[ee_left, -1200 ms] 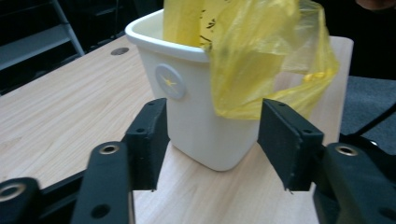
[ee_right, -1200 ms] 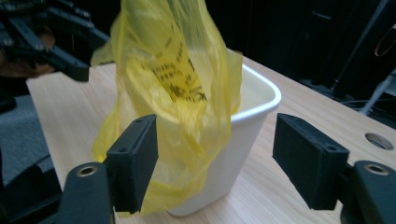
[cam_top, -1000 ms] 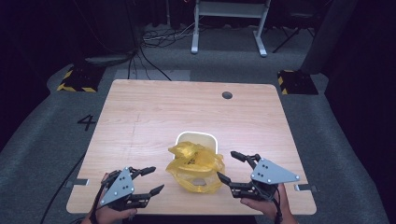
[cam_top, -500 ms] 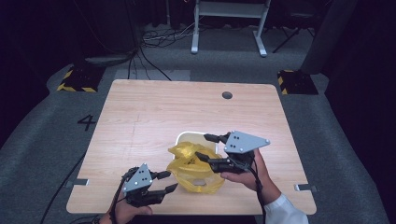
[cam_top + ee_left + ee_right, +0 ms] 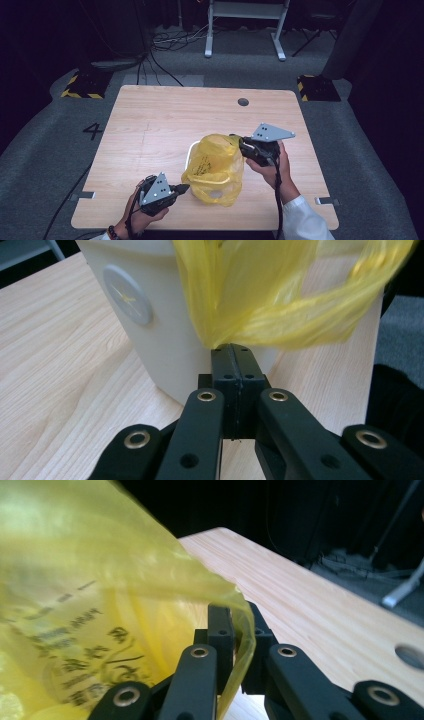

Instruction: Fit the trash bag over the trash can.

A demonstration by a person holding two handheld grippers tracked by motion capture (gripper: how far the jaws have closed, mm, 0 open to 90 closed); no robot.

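A yellow plastic bag [image 5: 212, 160] is draped over a white bin [image 5: 191, 150] near the table's front middle. My left gripper [image 5: 184, 188] is low at the bag's front-left hem. In the left gripper view its jaws [image 5: 232, 351] have just been closing and are pressed together, with the bag [image 5: 260, 290] gathered to a point at their tips in front of the bin [image 5: 165, 340]. My right gripper [image 5: 235, 138] is at the bag's upper right edge. Its jaws [image 5: 239, 615] have just been closing and pinch the bag's film [image 5: 75, 580] between them.
The wooden table [image 5: 150, 125] has a round cable hole [image 5: 243, 102] at its far right. Beyond the table's far corners, yellow-and-black blocks [image 5: 80, 85] [image 5: 317, 87] lie on the grey floor. A white stand [image 5: 245, 15] and cables lie farther back.
My right gripper has moved from the front right up to the bag's top right edge and closed on it. My left gripper slid right to the bag's lower hem and closed. The bag stands taller.
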